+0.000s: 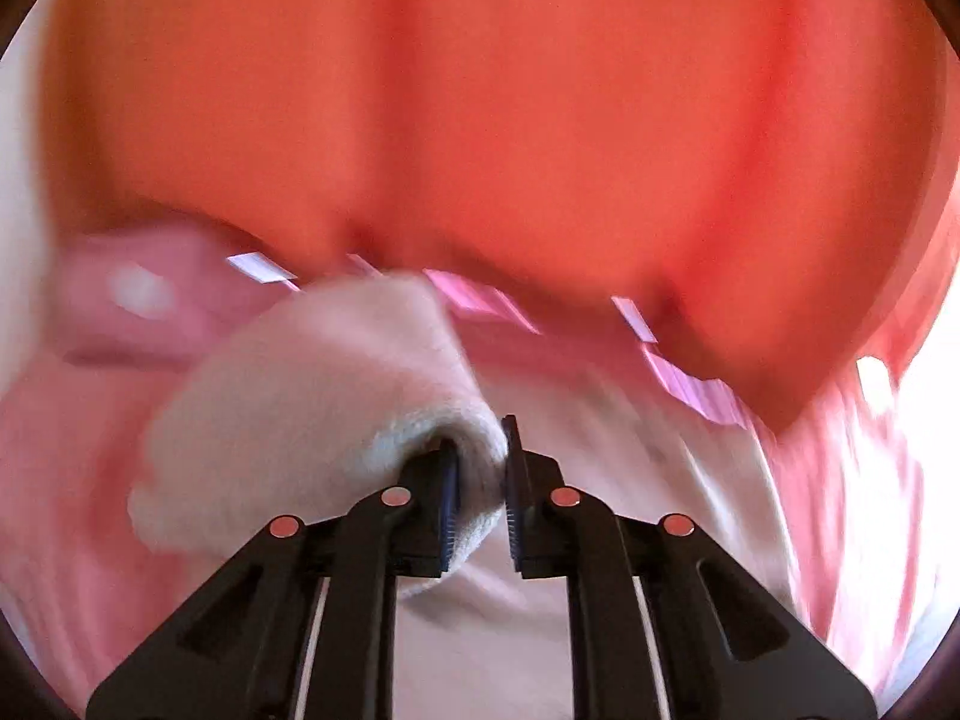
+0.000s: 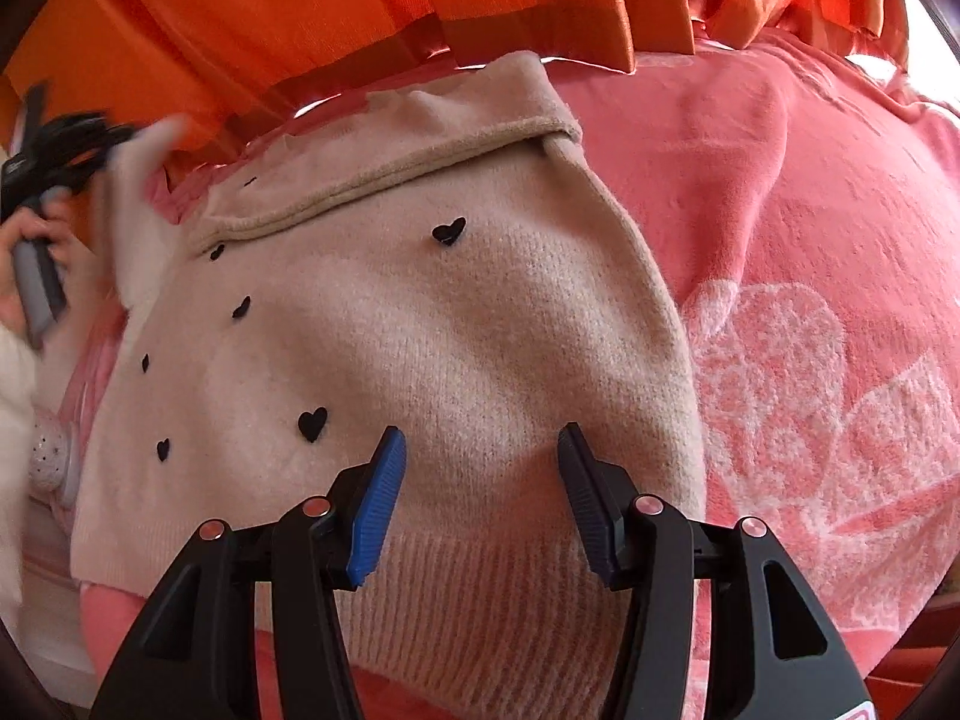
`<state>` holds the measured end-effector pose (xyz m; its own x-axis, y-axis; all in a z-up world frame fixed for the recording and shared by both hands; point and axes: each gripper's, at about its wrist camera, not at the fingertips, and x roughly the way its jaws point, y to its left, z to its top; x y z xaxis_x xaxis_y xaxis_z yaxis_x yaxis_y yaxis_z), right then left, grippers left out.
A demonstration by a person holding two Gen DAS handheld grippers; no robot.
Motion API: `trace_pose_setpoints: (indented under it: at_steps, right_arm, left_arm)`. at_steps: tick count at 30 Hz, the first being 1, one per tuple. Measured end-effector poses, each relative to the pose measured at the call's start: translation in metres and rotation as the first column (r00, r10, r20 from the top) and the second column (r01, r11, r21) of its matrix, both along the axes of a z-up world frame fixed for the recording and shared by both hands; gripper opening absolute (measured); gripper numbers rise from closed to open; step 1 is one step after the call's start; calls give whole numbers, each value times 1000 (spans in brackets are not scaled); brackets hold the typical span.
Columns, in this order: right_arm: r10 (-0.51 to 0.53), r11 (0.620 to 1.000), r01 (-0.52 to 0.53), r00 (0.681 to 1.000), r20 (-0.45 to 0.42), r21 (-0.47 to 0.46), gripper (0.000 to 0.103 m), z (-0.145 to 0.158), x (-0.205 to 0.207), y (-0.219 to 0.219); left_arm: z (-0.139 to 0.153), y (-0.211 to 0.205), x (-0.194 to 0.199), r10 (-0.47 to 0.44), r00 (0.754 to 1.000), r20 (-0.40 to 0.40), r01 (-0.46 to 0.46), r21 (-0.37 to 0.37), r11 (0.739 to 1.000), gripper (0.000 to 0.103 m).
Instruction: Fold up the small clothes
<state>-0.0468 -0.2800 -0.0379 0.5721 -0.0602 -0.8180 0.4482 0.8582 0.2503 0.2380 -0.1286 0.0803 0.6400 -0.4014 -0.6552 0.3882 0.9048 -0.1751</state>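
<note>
A small cream knit sweater (image 2: pixel 432 348) with black hearts lies on a pink blanket (image 2: pixel 798 252). Its ribbed hem is nearest the right gripper and one sleeve is folded across its top. My right gripper (image 2: pixel 480 456) is open and empty, just above the sweater near the hem. My left gripper (image 1: pixel 480 468) is shut on a cream sleeve (image 1: pixel 312 396) and holds it lifted; that view is motion-blurred. The left gripper also shows at the far left of the right wrist view (image 2: pixel 90 144), with the sleeve (image 2: pixel 144 204) hanging from it.
An orange curtain (image 2: pixel 336 18) hangs along the far side of the bed, also filling the top of the left wrist view (image 1: pixel 480 90). The blanket has a white flower pattern (image 2: pixel 798 420) to the right of the sweater. The person's hand (image 2: pixel 36 252) holds the left gripper handle.
</note>
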Motion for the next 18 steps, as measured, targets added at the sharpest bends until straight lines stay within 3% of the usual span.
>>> trace_pose_setpoints:
  at_steps: [2,4,5,6,9,11,15,18]
  right_arm:
    - [-12,1000,12,1000,13,16,53,1,-3,-5]
    - [-41,999,40,999,30,34,56,5,-8,-13]
    - [-46,998,45,998,34,35,60,7,-7,-15]
    - [-32,999,31,999,39,26,60,13,-2,-17]
    - [68,996,-65,996,53,-62,62,36,36,-14]
    - [152,980,-145,987,42,-137,69,47,72,-2]
    - [387,883,-369,922,7,-290,69,49,169,58]
    - [472,832,-455,881,-27,-318,69,38,223,96]
  left_arm:
    - [-51,-44,-33,-89,992,-92,97,94,991,21]
    - [-82,-54,-51,-83,985,-152,106,149,983,28]
    - [-92,-45,-55,-56,982,-180,81,131,988,36]
    - [-97,-27,-55,-33,980,-196,52,97,994,46]
    - [-86,27,-57,85,981,-175,-81,35,996,54]
    - [-76,64,-42,187,969,-159,-186,24,982,58]
    - [-83,117,-7,323,912,-254,-345,-46,937,58]
    - [-91,144,10,395,870,-296,-438,-92,894,54]
